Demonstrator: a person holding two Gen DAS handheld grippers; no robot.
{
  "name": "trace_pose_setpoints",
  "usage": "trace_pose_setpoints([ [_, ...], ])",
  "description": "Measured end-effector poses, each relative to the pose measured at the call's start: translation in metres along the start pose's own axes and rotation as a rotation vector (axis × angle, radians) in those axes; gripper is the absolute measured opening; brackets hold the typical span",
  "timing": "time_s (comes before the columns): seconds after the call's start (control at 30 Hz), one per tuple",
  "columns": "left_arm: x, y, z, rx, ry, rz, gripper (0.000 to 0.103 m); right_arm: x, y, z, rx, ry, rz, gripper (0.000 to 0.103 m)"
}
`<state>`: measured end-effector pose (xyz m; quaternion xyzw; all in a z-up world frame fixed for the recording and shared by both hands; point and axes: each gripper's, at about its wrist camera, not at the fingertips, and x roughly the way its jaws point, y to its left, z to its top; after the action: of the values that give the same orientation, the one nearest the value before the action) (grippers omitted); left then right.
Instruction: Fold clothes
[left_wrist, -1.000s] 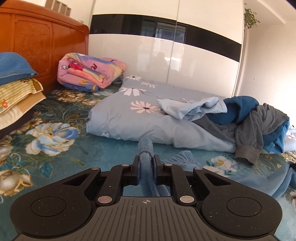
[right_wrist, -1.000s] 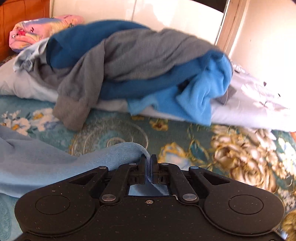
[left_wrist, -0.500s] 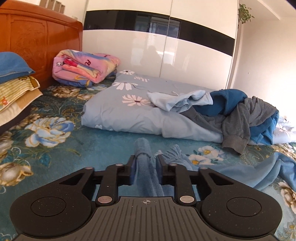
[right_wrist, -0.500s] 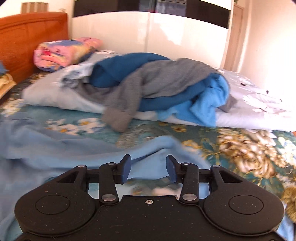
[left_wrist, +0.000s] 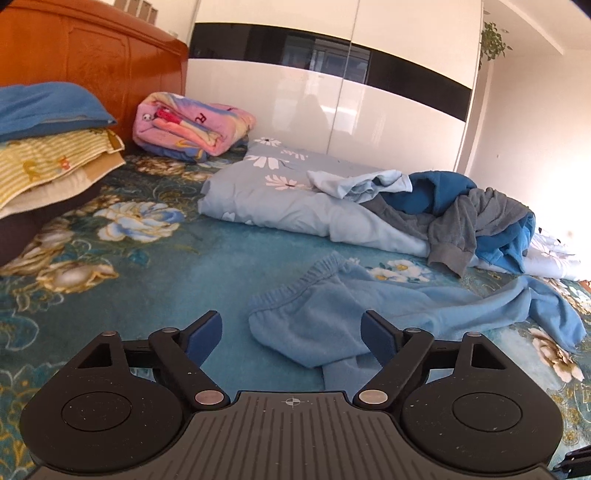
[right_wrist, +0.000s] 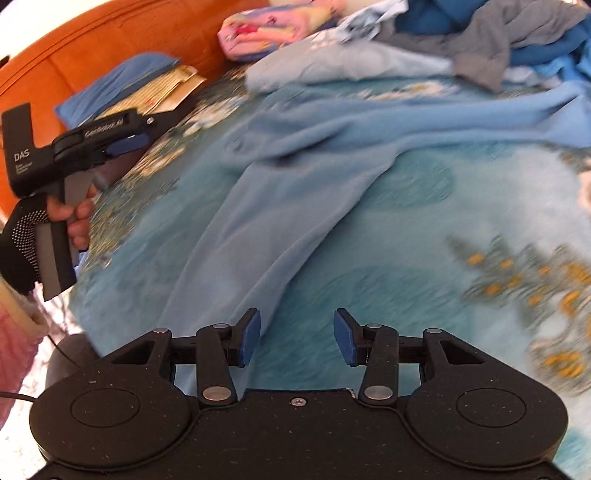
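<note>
- Light-blue trousers lie loose on the teal flowered bedspread, released by both grippers, their elastic waistband bunched just ahead of the left gripper.
- Left gripper points forward and somewhat downward over the bed; its jaws are opening, wide apart, with the waistband end lying between and below the blue pads but not pressed by them.
- In the right wrist view the left gripper shows from the side, carried by a hand in a dotted black glove wrapped round the grey handle, fingers on the trigger.
- Right gripper tilts more steeply down; its jaws stand part-way apart with nothing clamped, and one trouser leg runs just under and beside its left pad. This view is motion-blurred.
- Long axis of the trousers: from the waistband near the left gripper, one leg stretches away to the right across the bedspread, and the other runs back toward the person.
- Beyond the trousers lies a pale floral duvet with a heap of grey and dark-blue clothes on its right end, close to the far trouser leg.
- Open bedspread lies left of the waistband, up to the stacked pillows and folded pink blanket by the orange headboard.
</note>
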<state>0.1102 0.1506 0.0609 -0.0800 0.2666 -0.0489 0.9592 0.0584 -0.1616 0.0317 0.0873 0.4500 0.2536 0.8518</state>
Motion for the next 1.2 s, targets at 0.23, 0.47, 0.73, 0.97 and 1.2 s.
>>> trace_pose_setpoints([
  [0.23,-0.01,0.019,-0.006,-0.097,0.021,0.033,0.081,0.028,0.037,-0.018,-0.01,0.042,0.039,0.046],
  [0.47,-0.014,0.016,-0.003,-0.095,0.017,0.033,0.082,0.02,0.026,-0.013,0.009,-0.001,0.075,0.004],
  [0.73,0.009,0.005,-0.005,-0.074,0.059,0.014,0.082,-0.096,-0.079,0.047,-0.061,-0.194,-0.302,0.004],
  [0.97,0.055,-0.024,-0.01,-0.004,0.138,-0.001,0.082,-0.137,-0.188,0.107,-0.038,-0.216,-0.653,0.003],
  [1.2,0.095,-0.048,-0.022,-0.014,0.24,-0.105,0.082,-0.12,-0.248,0.1,0.015,-0.134,-0.694,0.004],
])
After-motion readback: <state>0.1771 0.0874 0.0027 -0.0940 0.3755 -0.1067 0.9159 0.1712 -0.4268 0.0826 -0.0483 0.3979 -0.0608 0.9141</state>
